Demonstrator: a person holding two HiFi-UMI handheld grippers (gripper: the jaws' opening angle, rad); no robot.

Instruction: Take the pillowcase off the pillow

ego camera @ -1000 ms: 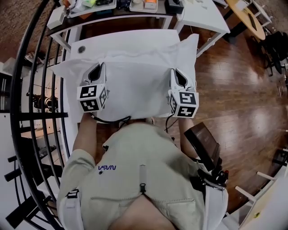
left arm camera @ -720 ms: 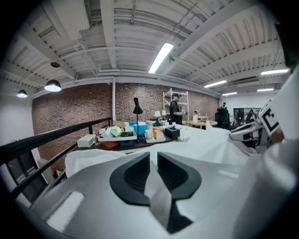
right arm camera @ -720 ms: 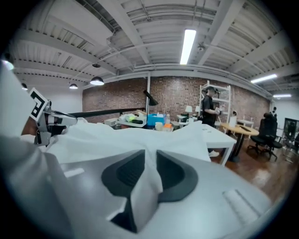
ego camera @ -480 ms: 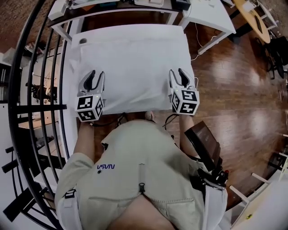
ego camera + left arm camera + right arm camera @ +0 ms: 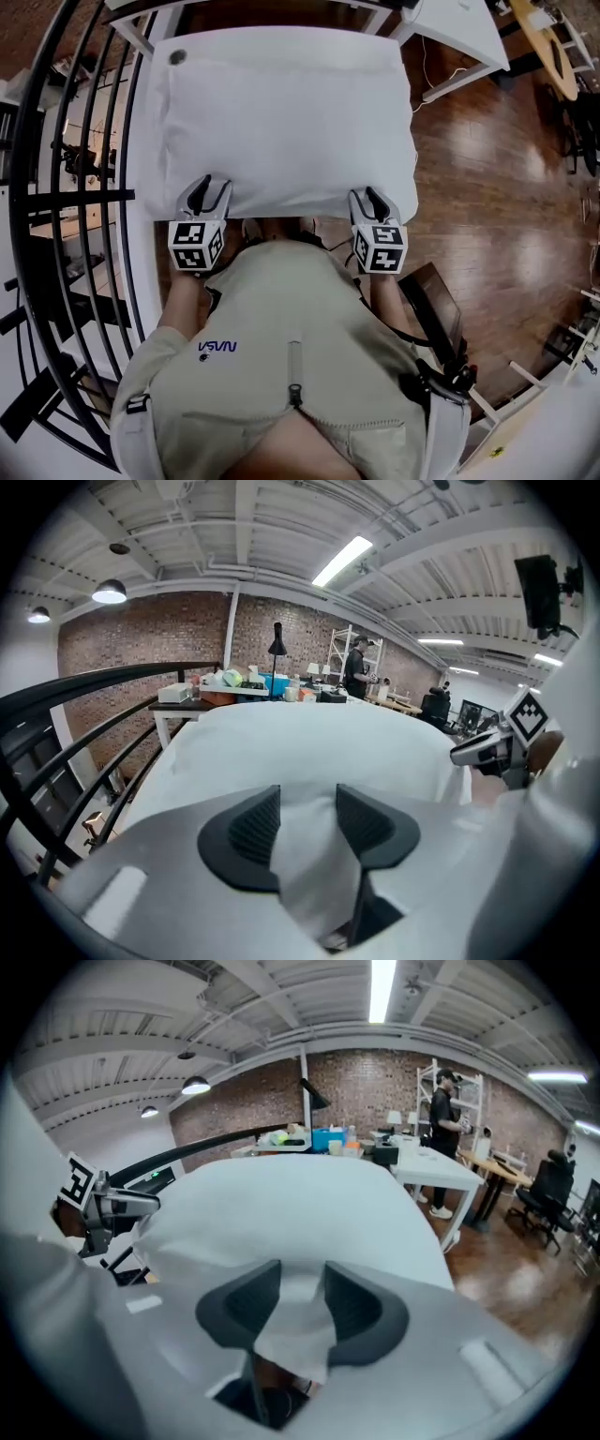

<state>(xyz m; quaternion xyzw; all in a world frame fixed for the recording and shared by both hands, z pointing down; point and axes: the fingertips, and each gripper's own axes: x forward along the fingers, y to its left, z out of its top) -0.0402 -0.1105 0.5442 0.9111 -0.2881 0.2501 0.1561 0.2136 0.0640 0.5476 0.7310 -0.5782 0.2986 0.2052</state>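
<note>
- Left gripper: lower left of centre in the head view. Its jaws have just been opening and now stand moderately apart. In the left gripper view a fold of white cloth lies between the pads, slack rather than pinched.
- Right gripper: lower right of centre. Its jaws have also just been opening to a moderate gap, with a like fold of cloth loose between them in the right gripper view.
- Pillowcase: fills the upper centre of the head view, plump, evidently with the pillow inside. Its long axis runs left to right across the frame.
- Key relation: the pillowcase extends up-frame from both grippers, one at each near corner of its lower long edge. Neither hand is the nearer.
- Container: the pillowcase is the only one here. Which end is its open end cannot be told.
- Table: white, bare along the left strip, carrying the pillowcase.
- Railing: black bars, far left.
</note>
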